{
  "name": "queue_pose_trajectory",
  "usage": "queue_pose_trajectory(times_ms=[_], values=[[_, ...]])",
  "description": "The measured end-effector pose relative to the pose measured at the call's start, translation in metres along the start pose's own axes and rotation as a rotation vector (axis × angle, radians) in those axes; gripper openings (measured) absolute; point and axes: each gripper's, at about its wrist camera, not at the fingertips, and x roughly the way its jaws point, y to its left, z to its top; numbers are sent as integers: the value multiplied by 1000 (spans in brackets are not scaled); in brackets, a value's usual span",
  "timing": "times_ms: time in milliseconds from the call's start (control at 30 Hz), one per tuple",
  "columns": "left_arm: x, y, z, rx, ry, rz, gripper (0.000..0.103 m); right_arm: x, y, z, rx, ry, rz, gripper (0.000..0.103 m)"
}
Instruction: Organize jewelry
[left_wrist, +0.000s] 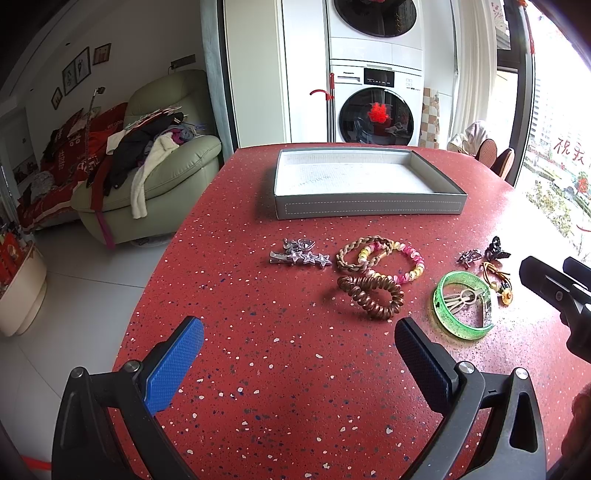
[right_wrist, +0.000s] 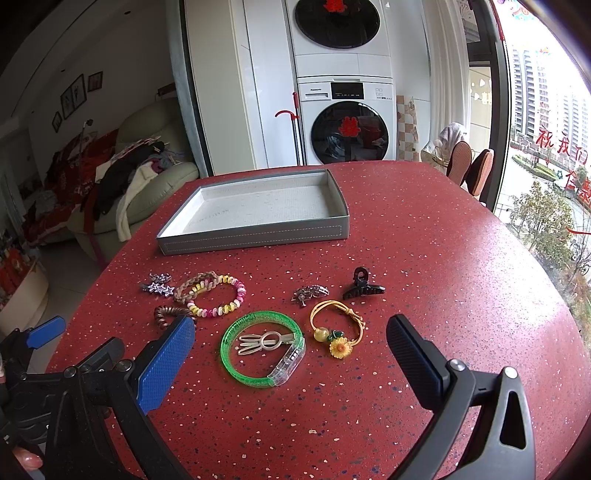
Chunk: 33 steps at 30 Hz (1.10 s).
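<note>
An empty grey tray (left_wrist: 369, 207) (right_wrist: 255, 238) stands at the far side of the red speckled table (left_wrist: 295, 387). In front of it lie a star hair clip (left_wrist: 301, 256) (right_wrist: 159, 288), a braided band with a pink-yellow bead bracelet (left_wrist: 391, 260) (right_wrist: 218, 299), a brown coil tie (left_wrist: 373, 297) (right_wrist: 168, 314), a green bangle (left_wrist: 461, 304) (right_wrist: 258, 349) around a metal clip, a yellow flower tie (right_wrist: 338, 332), a silver brooch (right_wrist: 310, 293) and a black claw clip (right_wrist: 364, 286). My left gripper (left_wrist: 299, 345) and right gripper (right_wrist: 291, 345) hover open near the items, holding nothing.
Stacked washing machines (left_wrist: 375, 74) stand behind the table. A green armchair piled with clothes (left_wrist: 147, 166) is at the left, beyond the table edge. Windows and chairs (right_wrist: 472, 170) lie to the right. A hand shows at the right wrist view's lower left.
</note>
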Motion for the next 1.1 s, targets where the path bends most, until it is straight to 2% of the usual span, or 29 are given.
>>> queue_pose_trajectory(times_ms=[767, 900, 967, 1100], values=[[4, -6, -5, 4, 21, -9, 103, 0, 6, -4, 6, 9, 3, 103], [10, -6, -1, 4, 56, -21, 103, 3, 9, -8, 21, 31, -5, 103], [13, -4, 2, -1, 76, -30, 103, 8, -2, -8, 34, 48, -15, 103], [24, 0, 10, -35, 124, -77, 103, 17, -2, -9, 54, 103, -44, 103]])
